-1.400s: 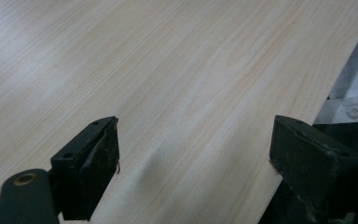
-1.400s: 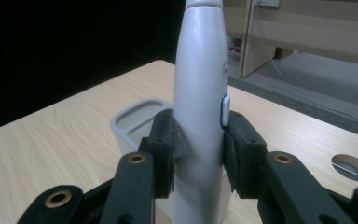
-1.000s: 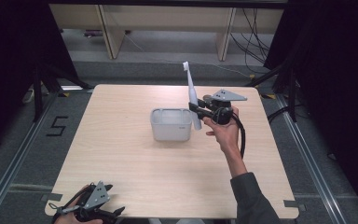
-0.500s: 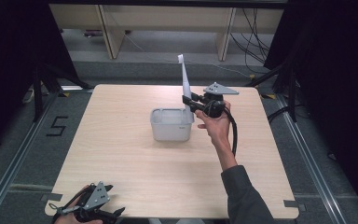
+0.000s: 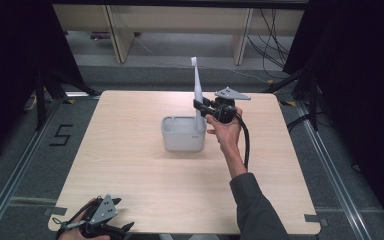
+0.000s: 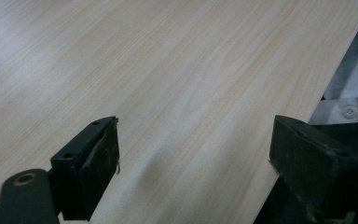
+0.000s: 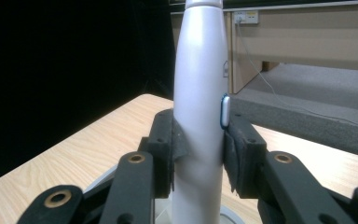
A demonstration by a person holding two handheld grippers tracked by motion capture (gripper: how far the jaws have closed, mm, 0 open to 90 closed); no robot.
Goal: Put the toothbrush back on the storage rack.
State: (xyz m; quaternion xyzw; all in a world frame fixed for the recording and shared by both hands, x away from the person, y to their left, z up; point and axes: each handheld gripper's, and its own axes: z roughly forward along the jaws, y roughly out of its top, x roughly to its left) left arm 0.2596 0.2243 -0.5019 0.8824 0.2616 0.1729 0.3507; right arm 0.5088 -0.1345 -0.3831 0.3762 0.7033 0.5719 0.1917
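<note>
Resting at the near left corner of the table (image 5: pixel 130 200), the left gripper (image 5: pixel 125 228) lies low with its jaws spread wide and nothing between them; its own view looks along bare wood, so it seems parked out of the way while the other hand works. Farther in, the person's right hand (image 5: pixel 225 132) reaches across the middle of the table and carries the right gripper (image 5: pixel 200 106), whose pads (image 7: pixel 235 158) are pressed against both sides of a tall white toothbrush-like handle (image 7: pixel 200 93). That handle stands upright, gripped at its lower part, its slim neck rising well above the jaws. Holding it vertical probably serves to lower it end-first into the grey rectangular holder (image 5: pixel 183 135), which sits just beside and below the gripper, towards the table's centre. Whether the handle's base already touches the holder's rim is hard to tell. Beyond the table stand pale shelves (image 5: pixel 180 25).
</note>
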